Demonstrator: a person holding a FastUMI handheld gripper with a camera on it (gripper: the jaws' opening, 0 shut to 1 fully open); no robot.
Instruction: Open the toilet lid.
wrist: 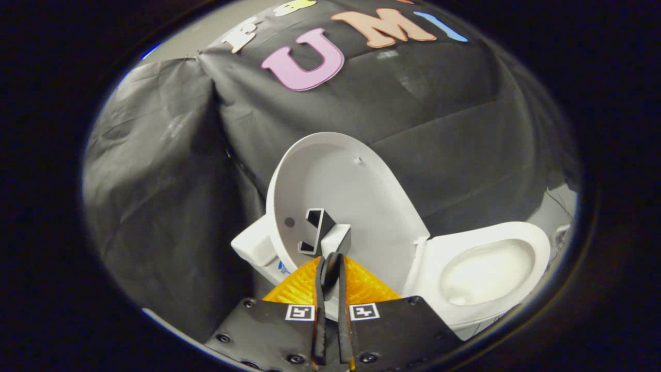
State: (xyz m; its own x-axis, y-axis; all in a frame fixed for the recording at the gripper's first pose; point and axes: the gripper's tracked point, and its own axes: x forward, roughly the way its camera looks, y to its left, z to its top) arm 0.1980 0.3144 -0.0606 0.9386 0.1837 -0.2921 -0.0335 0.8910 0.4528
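A fisheye camera riding on the hand-held gripper (pixel 330 258) looks forward along its two nearly closed fingers. It sits close to the raised white plastic toilet lid (pixel 351 201), tilted, facing the booth's black cloth wall (pixel 170 181) beyond.

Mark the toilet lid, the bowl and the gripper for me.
toilet lid (pixel 351 191): gripper view, its raised inner face.
bowl (pixel 488 271): gripper view, inside the basin.
gripper (pixel 330 266): gripper view, fingers closed on the lid's small handle (pixel 324 233).
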